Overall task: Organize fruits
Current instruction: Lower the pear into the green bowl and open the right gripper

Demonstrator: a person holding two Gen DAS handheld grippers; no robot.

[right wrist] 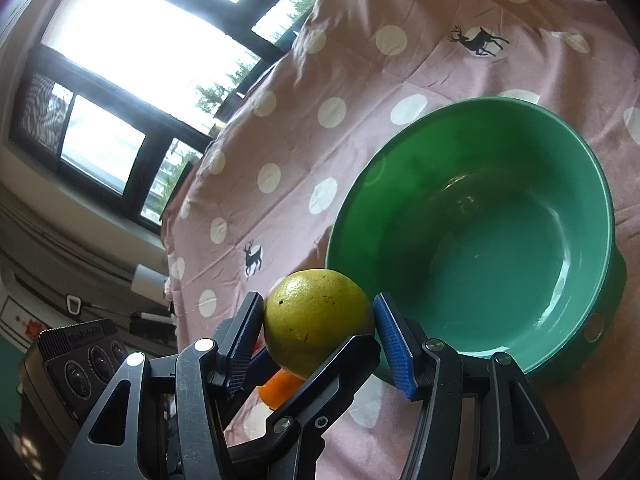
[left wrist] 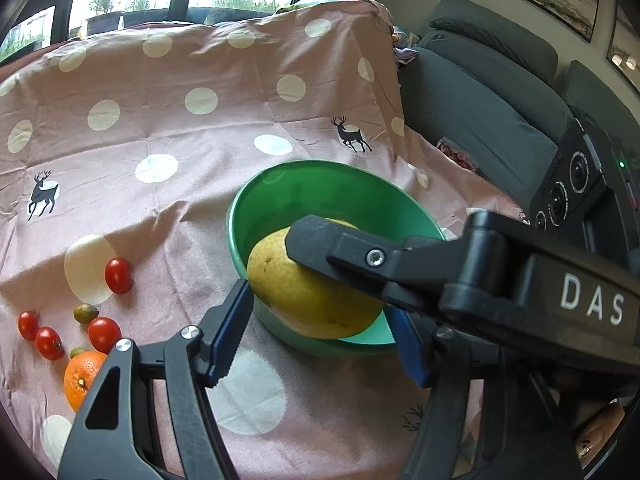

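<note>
Fruit first: round yellow-green citrus fruit (right wrist: 316,320) sits clamped in the right gripper (right wrist: 320,332), pads on its widest sides, just short of the glossy green plastic bowl (right wrist: 560,152). It looks firm, fairly heavy, slick-skinned (grip across the middle). Left gripper (left wrist: 316,332) stands apart, holding nothing.

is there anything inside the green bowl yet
Nothing yet: in the right wrist view the green bowl shows a bare inner floor. The yellow-green fruit is clamped in the right claw at the rim; that claw hides the near inner wall.
</note>
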